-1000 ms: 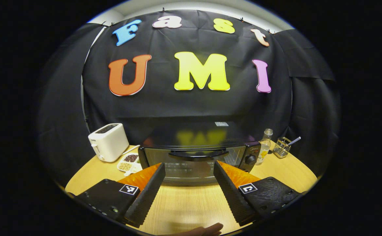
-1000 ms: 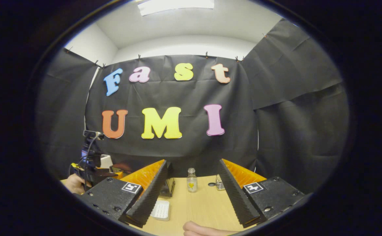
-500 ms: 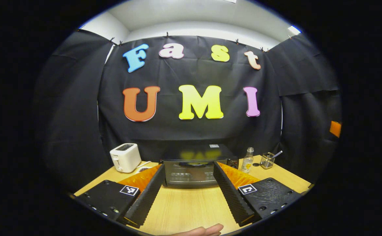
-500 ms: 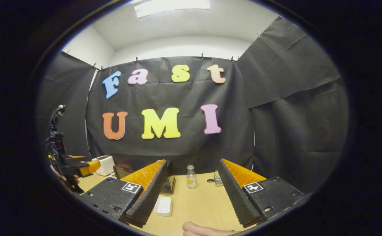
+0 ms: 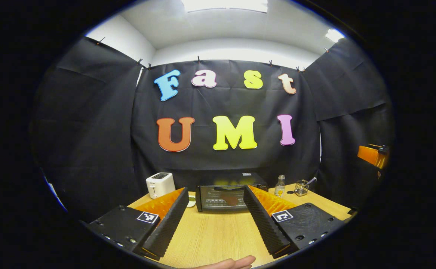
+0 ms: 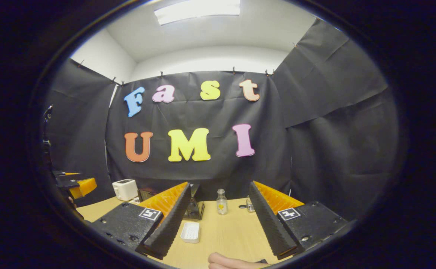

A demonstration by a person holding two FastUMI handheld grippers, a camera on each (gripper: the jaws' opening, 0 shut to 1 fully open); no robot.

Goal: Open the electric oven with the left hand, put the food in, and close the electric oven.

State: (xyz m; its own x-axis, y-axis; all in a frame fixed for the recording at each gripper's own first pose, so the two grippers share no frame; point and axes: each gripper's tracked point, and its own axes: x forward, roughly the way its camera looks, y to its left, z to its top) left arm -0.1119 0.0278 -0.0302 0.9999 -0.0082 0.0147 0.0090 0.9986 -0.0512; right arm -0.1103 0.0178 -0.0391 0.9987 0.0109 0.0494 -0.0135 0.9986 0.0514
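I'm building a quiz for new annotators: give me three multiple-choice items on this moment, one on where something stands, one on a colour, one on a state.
1. Where does the toaster stand relative to the electric oven in the left gripper view?
A. to its left
B. on top of it
C. to its right

2. What colour is the toaster?
A. red
B. white
C. green

3. How is the oven door?
A. hanging fully open
B. taken off
C. closed

Answers:
1. A, the toaster stands on the table left of the oven, while the glass bottle stands to the oven's right.
2. B, its body shows white against the black cloth.
3. C, the glass front stands upright and flush with the oven body, while the left gripper stands off from it with open fingers.
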